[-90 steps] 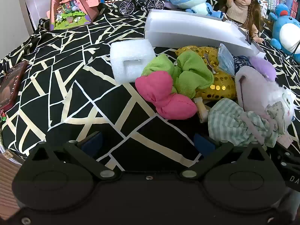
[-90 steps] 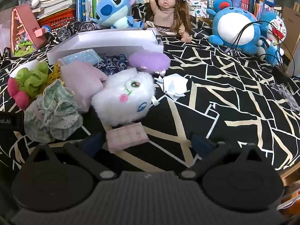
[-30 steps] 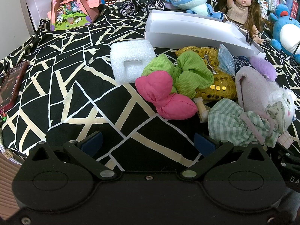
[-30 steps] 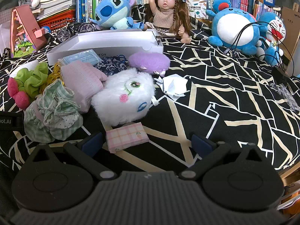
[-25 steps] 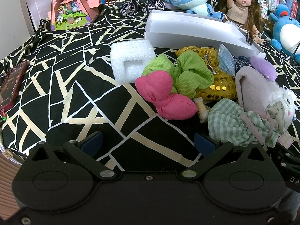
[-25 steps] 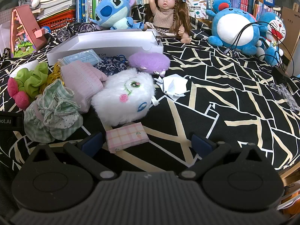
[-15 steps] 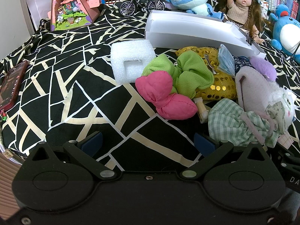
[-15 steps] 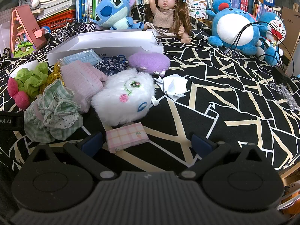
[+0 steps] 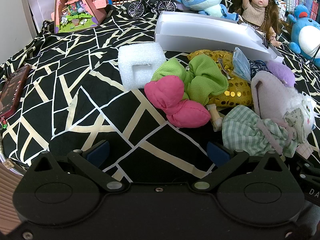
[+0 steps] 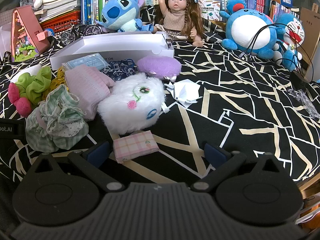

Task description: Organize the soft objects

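Left view alone shows the foam block (image 9: 141,65) at 12 o'clock; right view alone, crumpled paper (image 10: 185,93). Fluffy white plush (image 10: 132,104) lies centre. Left gripper (image 9: 158,153) and right gripper (image 10: 157,152) gape wide, empty.

Desk (image 9: 66,84) under black cloth with cream crackle lines. On it, left view: foam block (image 9: 141,65), pink bow (image 9: 174,102) touching green scrunchie (image 9: 202,78), sequin cloth (image 9: 232,92), check cloth (image 9: 254,132), white tray (image 9: 210,34), phone (image 9: 12,88) at left edge. Right view: white plush (image 10: 132,104), pink packet (image 10: 135,146) just before it, crumpled paper (image 10: 185,92), purple pouch (image 10: 159,66), doll (image 10: 180,14) behind tray.
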Motion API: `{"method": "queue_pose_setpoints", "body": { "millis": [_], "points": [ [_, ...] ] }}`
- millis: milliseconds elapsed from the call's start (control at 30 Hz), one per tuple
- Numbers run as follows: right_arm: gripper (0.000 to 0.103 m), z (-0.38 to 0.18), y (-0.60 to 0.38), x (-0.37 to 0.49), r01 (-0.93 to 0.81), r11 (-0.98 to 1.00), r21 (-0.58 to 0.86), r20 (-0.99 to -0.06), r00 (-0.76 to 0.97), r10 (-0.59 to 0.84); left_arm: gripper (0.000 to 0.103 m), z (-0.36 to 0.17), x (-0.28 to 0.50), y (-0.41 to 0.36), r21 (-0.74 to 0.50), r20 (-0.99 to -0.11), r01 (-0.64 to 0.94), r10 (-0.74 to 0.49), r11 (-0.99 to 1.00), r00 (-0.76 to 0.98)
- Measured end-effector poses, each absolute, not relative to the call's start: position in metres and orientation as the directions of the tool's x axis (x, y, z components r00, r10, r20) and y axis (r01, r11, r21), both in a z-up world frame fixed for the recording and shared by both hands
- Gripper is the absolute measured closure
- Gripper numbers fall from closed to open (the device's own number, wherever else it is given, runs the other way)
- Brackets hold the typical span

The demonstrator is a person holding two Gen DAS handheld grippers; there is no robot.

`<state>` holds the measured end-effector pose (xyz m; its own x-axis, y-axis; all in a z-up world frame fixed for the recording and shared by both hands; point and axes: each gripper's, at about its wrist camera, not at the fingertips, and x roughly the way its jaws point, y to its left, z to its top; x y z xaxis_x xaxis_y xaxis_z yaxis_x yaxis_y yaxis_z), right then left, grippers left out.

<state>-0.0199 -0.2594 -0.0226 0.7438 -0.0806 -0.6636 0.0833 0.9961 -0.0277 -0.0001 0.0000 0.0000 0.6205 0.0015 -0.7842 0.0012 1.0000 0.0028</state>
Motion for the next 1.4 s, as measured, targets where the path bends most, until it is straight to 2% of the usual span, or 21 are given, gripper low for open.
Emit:
{"method": "queue_pose_setpoints", "body": {
  "millis": [267, 533, 767, 1033, 1133, 1200, 1300, 1400],
  "points": [
    [0.0, -0.023, -0.26, -0.021, 0.081, 0.996, -0.025, -0.656, 0.75, -0.077, 0.0, 0.0, -0.001, 0.0, 0.003, -0.779, 0.005, -0.001, 1.0, 0.627],
    [0.0, -0.025, -0.261, -0.031, 0.075, 0.997, -0.02, -0.602, 0.795, -0.071, 0.0, -0.005, -0.018, 0.006, -0.012, -0.715, 0.058, -0.049, 0.998, 0.698],
    [0.0, -0.024, -0.267, -0.033, 0.022, 1.0, -0.006, -0.586, 0.81, -0.021, 0.001, 0.007, -0.031, 0.017, -0.123, -0.701, 0.116, -0.169, 0.986, 0.693],
    [0.019, -0.02, -0.27, -0.045, -0.071, 0.997, -0.001, -0.537, 0.841, 0.06, 0.001, 0.027, -0.042, 0.008, -0.204, -0.65, 0.223, -0.303, 0.953, 0.697],
    [0.031, -0.02, -0.27, -0.046, -0.08, 0.997, 0.004, -0.533, 0.843, 0.07, 0.001, 0.032, -0.045, 0.001, -0.231, -0.631, 0.265, -0.352, 0.936, 0.692],
    [0.045, -0.019, -0.27, -0.047, -0.082, 0.996, 0.017, -0.528, 0.845, 0.079, 0.001, 0.033, -0.045, -0.004, -0.242, -0.623, 0.289, -0.377, 0.926, 0.686],
    [0.053, -0.019, -0.27, -0.048, -0.088, 0.996, 0.025, -0.522, 0.848, 0.088, 0.001, 0.03, -0.041, -0.012, -0.248, -0.629, 0.294, -0.384, 0.923, 0.676],
    [0.053, -0.018, -0.268, -0.05, -0.102, 0.995, 0.017, -0.516, 0.851, 0.096, 0.001, 0.025, -0.036, -0.019, -0.278, -0.636, 0.295, -0.405, 0.914, 0.657]
  ]
}}
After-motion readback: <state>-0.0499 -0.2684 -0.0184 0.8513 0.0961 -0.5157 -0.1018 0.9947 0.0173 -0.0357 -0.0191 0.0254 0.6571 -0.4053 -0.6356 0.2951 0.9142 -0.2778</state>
